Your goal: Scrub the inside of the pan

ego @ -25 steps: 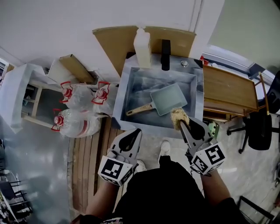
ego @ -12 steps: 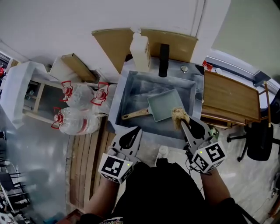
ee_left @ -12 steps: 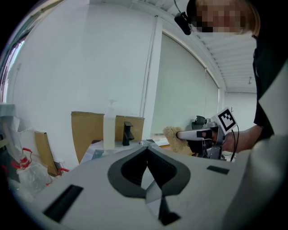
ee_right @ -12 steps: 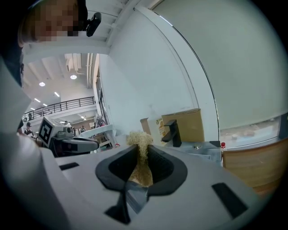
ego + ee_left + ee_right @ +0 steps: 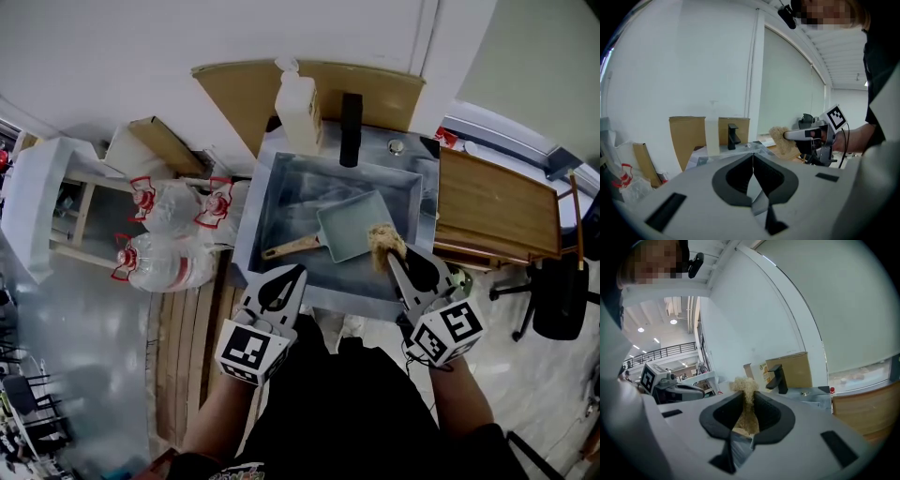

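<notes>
Nearest the camera, the person's dark clothing fills the bottom of the head view and hides the floor below it and most of both arms. The left gripper hovers over the sink's near rim with its jaws pressed together and nothing between them. The right gripper has its jaws clamped on a tan sponge. In its own view the sponge's lower part is buried between the jaws and only its fluffy top sticks out.

The sponge sits over the near right corner of the pan, and whether it touches cannot be told. The pan is pale teal and square, and it lies in the steel sink with its wooden handle pointing left. Neither gripper view shows the pan, as the sink rim blocks it.

Behind the basin stand a black tap and a whitish bottle, with cardboard leaning against the white wall. A wooden tabletop adjoins the sink on the right. To the left, bagged water bottles lie on the glossy grey floor beside wooden planks. A black chair is cut off at the right edge.
</notes>
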Demonstrator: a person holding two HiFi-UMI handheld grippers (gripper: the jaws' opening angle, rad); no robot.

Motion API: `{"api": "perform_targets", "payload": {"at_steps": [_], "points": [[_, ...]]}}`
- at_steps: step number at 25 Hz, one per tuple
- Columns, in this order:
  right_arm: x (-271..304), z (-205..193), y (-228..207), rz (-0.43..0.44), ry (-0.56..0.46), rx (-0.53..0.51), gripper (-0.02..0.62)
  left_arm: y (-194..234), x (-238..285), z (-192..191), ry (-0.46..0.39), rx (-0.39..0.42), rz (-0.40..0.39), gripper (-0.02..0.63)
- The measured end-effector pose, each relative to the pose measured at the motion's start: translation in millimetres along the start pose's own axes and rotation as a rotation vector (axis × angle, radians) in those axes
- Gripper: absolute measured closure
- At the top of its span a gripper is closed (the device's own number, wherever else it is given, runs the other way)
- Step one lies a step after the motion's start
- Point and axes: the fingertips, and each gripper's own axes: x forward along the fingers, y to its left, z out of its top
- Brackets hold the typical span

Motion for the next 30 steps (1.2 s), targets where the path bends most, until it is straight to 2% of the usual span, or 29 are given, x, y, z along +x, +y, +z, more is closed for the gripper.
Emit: {"api": "perform_targets", "payload": {"at_steps": [8,13,17,26,30], "points": [[27,-4,-5,-0.070,0.014,0.021,0.517,23,28,-18,0.075,0.021,-0.094,0.597],[51,-16,-13,-0.113,0.039,0.039,0.516,39,50,-40,0.166,0.067,-0.164,0.593],[68,-26,-20,-0.143,0.069,0.055,0.516,45,71,-67,0.270,0.093,-0.233,0.507],[108,-63,-40,-0.196,0.170,0.089,0.517,58,111,-149,0.536,0.238,-0.359,0.415],[124,-88,-46,-0.214,0.230,0.103,0.515,60,123,-182,0.618,0.279,-0.412,0.387]]}}
